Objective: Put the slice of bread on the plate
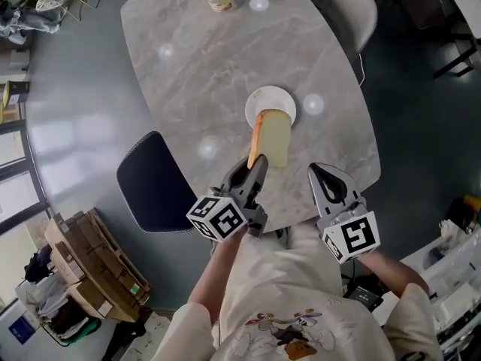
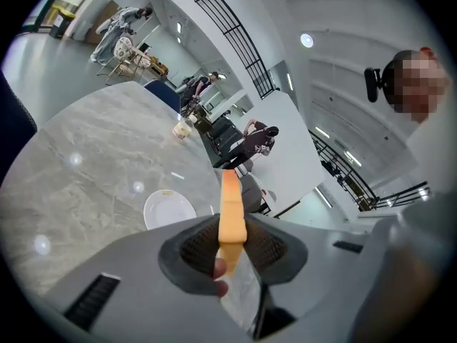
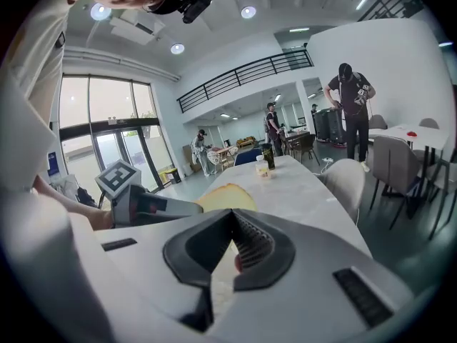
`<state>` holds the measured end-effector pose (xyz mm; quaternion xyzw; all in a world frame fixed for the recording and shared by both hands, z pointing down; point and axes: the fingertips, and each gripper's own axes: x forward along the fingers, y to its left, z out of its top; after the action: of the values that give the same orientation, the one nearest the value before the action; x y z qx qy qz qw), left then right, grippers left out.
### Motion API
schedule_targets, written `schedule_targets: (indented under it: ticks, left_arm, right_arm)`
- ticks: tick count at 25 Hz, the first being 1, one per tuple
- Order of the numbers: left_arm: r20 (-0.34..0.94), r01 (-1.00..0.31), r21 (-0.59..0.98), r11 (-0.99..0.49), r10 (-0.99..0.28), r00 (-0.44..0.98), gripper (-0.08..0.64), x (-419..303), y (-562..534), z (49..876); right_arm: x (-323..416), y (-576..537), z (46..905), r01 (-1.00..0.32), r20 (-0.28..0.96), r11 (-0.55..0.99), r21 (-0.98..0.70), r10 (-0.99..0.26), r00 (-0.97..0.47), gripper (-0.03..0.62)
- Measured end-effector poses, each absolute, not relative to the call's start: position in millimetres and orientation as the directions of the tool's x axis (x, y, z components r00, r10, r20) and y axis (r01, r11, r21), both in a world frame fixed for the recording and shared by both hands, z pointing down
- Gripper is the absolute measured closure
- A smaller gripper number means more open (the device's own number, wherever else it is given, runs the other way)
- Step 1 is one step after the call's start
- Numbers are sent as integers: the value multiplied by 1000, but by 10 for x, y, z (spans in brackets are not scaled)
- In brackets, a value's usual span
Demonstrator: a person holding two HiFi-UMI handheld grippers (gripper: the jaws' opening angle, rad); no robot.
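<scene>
Pale yellow, the slice of bread (image 1: 272,136) is clamped at its near end in my left gripper (image 1: 258,165), above the grey marble table (image 1: 203,66). From the head view, its far end overlaps the white plate (image 1: 267,95). My right gripper (image 1: 325,173) hangs just beside, jaws closed on nothing.

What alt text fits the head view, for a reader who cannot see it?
The left tongs grip a slice of bread by its near end, holding it out over a grey marble table toward a white plate. The right tongs sit shut and empty beside them; a dark blue chair stands at the table's left.
</scene>
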<state>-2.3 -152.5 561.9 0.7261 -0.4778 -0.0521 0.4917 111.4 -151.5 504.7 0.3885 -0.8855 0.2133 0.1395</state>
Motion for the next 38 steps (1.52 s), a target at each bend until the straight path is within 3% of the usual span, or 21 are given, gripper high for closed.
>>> schedule_targets:
  ticks: [21, 30, 38]
  left_arm:
    - [488, -688, 725, -26, -686, 540, 463, 198, -2306, 6747]
    - [552, -782, 612, -115, -646, 527, 461, 174, -2258, 6843]
    - [671, -917, 357, -178, -635, 384, 307, 28, -2150, 6937]
  right_arm:
    - [766, -2241, 6448, -760, 477, 567, -319, -596, -645, 589]
    - [647, -2187, 6679, -719, 508, 556, -416, -514, -691, 589]
    - [596, -2051, 6663, -689, 515, 576, -440, -467, -719, 589]
